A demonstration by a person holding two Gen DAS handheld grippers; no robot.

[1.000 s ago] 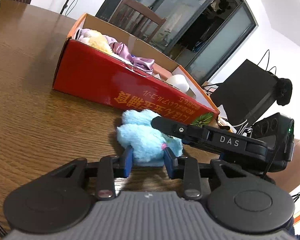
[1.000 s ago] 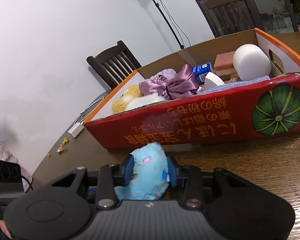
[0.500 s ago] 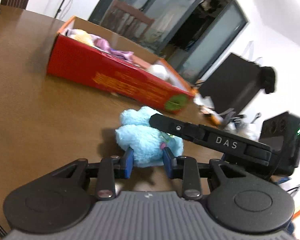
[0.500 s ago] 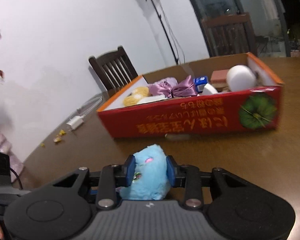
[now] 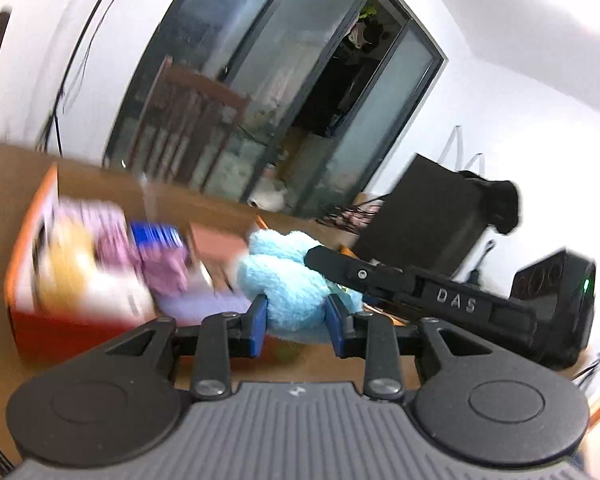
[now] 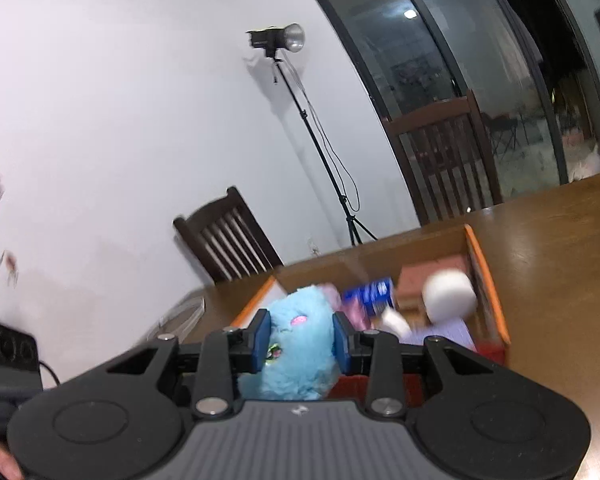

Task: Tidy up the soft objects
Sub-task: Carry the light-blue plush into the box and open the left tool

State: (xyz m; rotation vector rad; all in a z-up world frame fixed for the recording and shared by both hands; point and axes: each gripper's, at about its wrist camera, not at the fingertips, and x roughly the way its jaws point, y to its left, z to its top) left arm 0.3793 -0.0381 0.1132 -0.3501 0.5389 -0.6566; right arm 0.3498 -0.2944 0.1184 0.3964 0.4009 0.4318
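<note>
Blue plush toy [image 6: 300, 344] clamped betw. R gripper [image 6: 300, 338] jaws, also betw. L gripper [image 5: 296, 322] jaws, above box [image 6: 488, 280].

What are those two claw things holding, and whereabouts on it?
Both grip one blue plush toy: right gripper around its face, left gripper on its other end.

Your left gripper [image 5: 296, 320] and right gripper [image 6: 300, 340] both clamp blue pads against the same blue plush toy [image 6: 296, 344], the right one's finger crossing the left's view.
</note>
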